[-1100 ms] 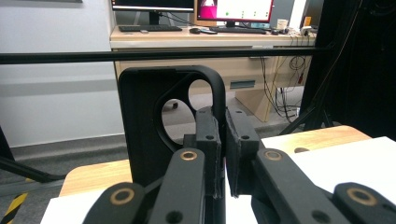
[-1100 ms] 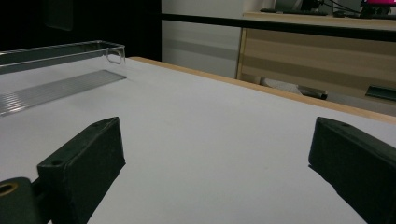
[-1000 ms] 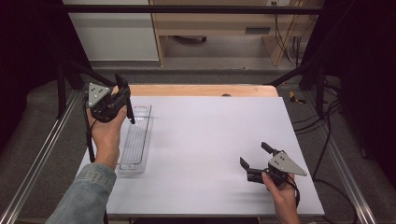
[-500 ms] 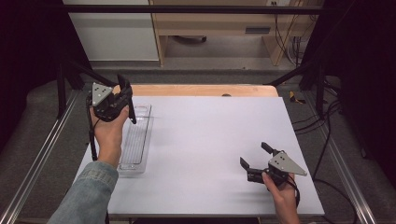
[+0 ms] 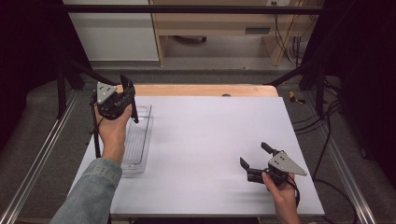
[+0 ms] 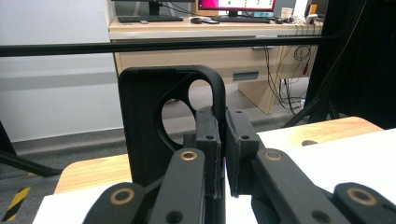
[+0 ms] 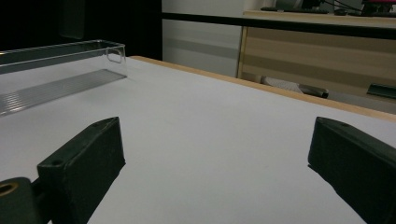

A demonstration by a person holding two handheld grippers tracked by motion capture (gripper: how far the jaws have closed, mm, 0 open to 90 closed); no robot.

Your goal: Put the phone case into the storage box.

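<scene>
Lying at the table's (image 5: 210, 140) left edge, the clear tray (image 5: 138, 140) looks bare. Above it, the left gripper (image 5: 126, 100) clenches a black phone case (image 6: 159, 121) — the right gripper (image 5: 254, 156) gapes, holding nothing.

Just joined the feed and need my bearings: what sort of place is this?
Probably a lab or office test bench: a white-topped table inside a black metal frame, a wooden desk with keyboard and monitor behind, and loose cables on the grey floor.
</scene>
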